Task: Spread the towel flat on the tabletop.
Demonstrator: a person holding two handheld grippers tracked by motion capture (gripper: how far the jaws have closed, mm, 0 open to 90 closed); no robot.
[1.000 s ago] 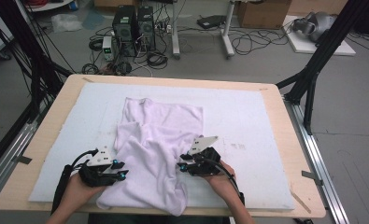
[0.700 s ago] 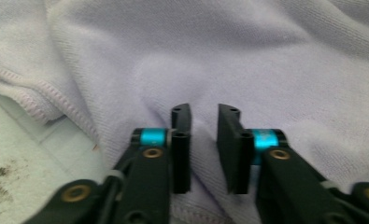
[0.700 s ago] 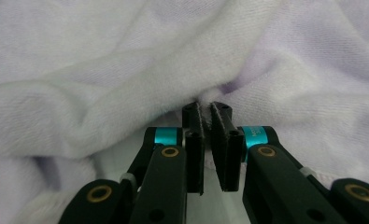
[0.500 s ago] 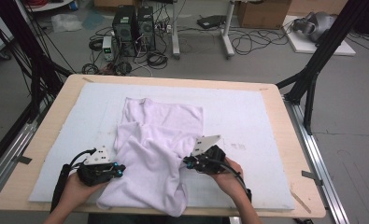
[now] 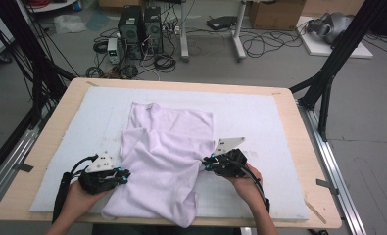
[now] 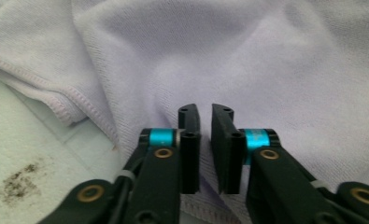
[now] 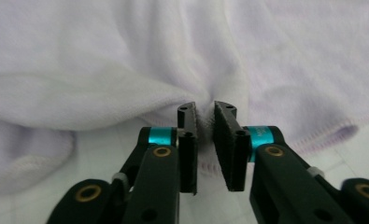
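In the lower middle of the high view, a pale lilac cloth (image 5: 166,161) lies rumpled on a white mat (image 5: 259,122) that covers the wooden table (image 5: 59,105). The left gripper (image 5: 124,175) sits at the cloth's lower left edge, its jaws pressed together on a fold of fabric near a stitched hem (image 6: 86,109). The right gripper (image 5: 206,163) meets the cloth's right edge, its jaws pinching a bunched ridge of the cloth. A dark smudge (image 6: 19,182) marks the mat at the lower left of the left gripper view. Computer towers (image 5: 139,22) and cables (image 5: 264,41) occupy the floor at the top of the frame.
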